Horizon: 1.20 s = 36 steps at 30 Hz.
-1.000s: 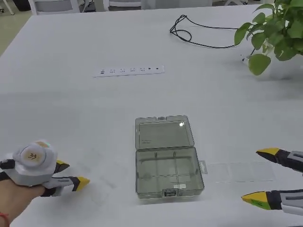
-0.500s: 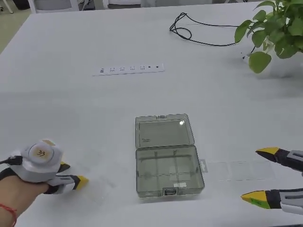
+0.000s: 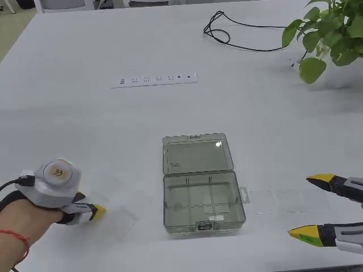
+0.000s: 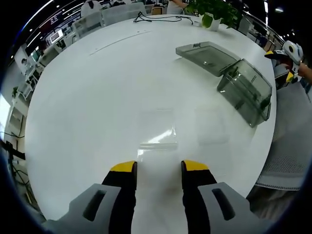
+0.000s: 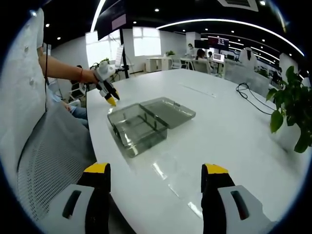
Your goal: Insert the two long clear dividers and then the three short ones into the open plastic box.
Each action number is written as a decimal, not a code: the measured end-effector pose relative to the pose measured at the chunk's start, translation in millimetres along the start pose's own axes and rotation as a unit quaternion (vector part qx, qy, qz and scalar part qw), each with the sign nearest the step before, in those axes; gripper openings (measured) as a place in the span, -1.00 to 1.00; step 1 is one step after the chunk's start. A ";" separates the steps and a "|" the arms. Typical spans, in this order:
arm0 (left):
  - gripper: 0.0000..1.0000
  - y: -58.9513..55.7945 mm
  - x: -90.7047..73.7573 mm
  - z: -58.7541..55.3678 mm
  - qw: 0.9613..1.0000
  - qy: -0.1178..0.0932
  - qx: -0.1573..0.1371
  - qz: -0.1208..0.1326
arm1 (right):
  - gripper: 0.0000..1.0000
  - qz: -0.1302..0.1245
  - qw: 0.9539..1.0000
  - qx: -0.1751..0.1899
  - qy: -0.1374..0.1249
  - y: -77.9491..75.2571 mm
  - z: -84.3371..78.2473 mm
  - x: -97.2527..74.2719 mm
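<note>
The smoky clear plastic box point(image 3: 203, 199) lies open mid-table, its lid point(image 3: 197, 153) flat behind it; faint lines cross its inside. Clear dividers point(image 3: 283, 200) lie flat to its right, between the wide-open jaws of my right gripper point(image 3: 311, 207), which holds nothing. In the right gripper view those dividers point(image 5: 168, 176) gleam just ahead of the right gripper point(image 5: 156, 169), with the box point(image 5: 141, 124) beyond. At the left my left gripper point(image 3: 95, 212) hovers low over the table. In its own view the left gripper point(image 4: 159, 167) is open and empty, with more clear dividers point(image 4: 158, 132) right before its tips.
A white power strip point(image 3: 154, 80) lies far back, a black cable point(image 3: 227, 35) beyond it, and a potted plant point(image 3: 326, 34) at the far right corner. The table's near edge runs close under both grippers. A mesh chair point(image 5: 53, 156) stands by that edge.
My left hand has rolled and dropped a little toward the table, so one yellow tip shows in the head view. The right gripper and the box have stayed put.
</note>
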<state>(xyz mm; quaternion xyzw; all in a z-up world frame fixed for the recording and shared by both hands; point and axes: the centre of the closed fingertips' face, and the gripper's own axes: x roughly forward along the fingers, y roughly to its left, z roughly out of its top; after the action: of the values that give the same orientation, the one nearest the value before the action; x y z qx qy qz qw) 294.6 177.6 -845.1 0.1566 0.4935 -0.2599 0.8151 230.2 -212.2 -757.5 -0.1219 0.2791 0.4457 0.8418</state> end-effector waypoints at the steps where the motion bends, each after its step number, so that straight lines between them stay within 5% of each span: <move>1: -0.33 -0.1 -0.1 0.1 1.000 0.001 -0.001 0.000 | 0.53 0.000 1.000 0.000 0.000 0.2 0.0 0.1; 36: -0.39 -6.7 -2.0 1.8 1.000 0.008 0.003 -0.015 | 0.52 0.001 1.000 -0.001 0.003 1.9 -0.3 -0.4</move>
<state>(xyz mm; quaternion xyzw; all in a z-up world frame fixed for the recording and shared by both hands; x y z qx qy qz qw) 291.2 171.8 -842.5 0.1538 0.5019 -0.2726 0.8063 228.4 -211.5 -757.5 -0.1241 0.2813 0.4464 0.8403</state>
